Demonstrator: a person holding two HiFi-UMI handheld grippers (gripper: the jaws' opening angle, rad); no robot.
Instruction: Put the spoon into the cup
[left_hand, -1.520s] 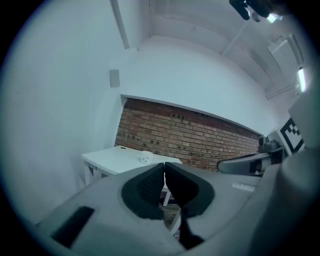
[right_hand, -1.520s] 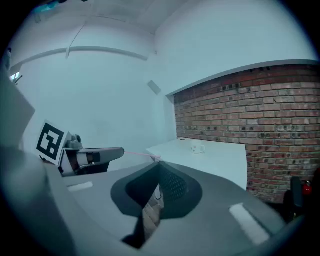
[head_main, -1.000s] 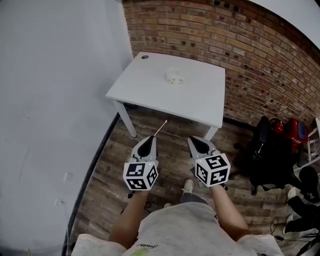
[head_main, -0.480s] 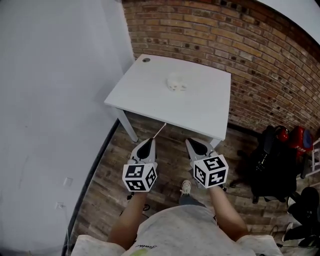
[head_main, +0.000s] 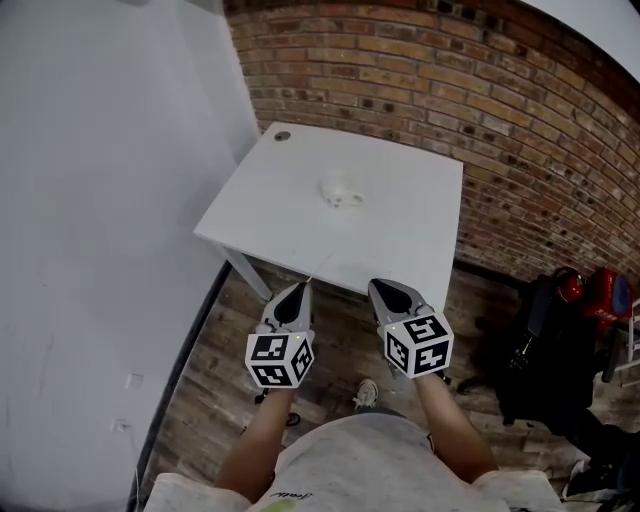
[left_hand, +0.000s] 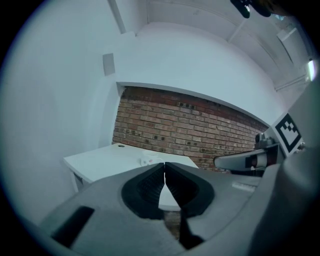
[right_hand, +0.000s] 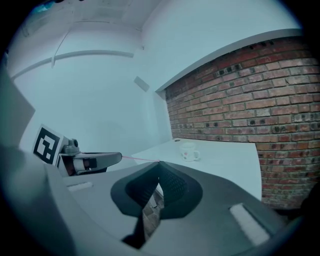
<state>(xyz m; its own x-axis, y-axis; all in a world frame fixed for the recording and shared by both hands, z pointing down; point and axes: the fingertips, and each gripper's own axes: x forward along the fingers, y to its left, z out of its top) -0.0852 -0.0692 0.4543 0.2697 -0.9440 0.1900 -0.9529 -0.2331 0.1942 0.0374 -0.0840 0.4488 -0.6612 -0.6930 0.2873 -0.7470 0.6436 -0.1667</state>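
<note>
A white cup (head_main: 342, 190) stands near the middle of the white table (head_main: 400, 235); it also shows in the left gripper view as the cup (left_hand: 146, 160) and in the right gripper view as the cup (right_hand: 190, 151). My left gripper (head_main: 297, 288) is shut on a thin spoon (right_hand: 140, 159) that pokes forward from its tip. It hangs over the floor just short of the table's near edge. My right gripper (head_main: 379, 286) is beside it, shut, with nothing in it. Both sets of jaws, left gripper (left_hand: 164, 165) and right gripper (right_hand: 159, 164), point toward the cup.
A brick wall (head_main: 480, 90) runs behind the table and a plain white wall (head_main: 100, 200) stands to the left. Black bags and a red item (head_main: 560, 340) lie on the wooden floor at right. A small round hole (head_main: 283, 136) marks the table's far left corner.
The table and cup have come closer and lower in the head view. Both grippers keep the same pose, side by side, and now reach the table's near edge.
</note>
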